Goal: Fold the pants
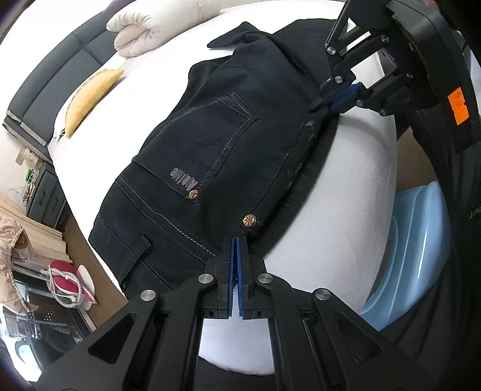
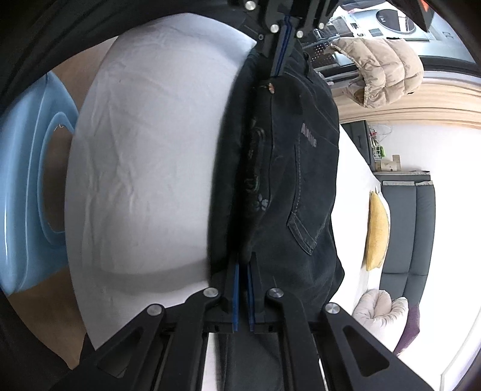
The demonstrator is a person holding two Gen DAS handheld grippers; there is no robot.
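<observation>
Dark navy jeans [image 1: 216,144] lie folded on the white bed [image 1: 345,195], back pocket and label facing up. My left gripper [image 1: 236,243] is shut on the jeans' near edge, just below a copper button [image 1: 250,220]. My right gripper [image 1: 326,103] is shut on the same long edge further along, at the upper right. In the right wrist view the jeans [image 2: 300,186] run straight away from my right gripper [image 2: 243,264], whose blue pads pinch the fabric. The left gripper [image 2: 281,67] clamps the far end. The edge stretches between both grippers.
A yellow pillow [image 1: 87,99] and a rolled cream duvet [image 1: 156,27] lie farther up the bed by the dark headboard [image 1: 54,81]. A light blue plastic tub [image 1: 415,249] stands on the floor beside the bed. A beige puffer jacket [image 2: 381,72] hangs nearby.
</observation>
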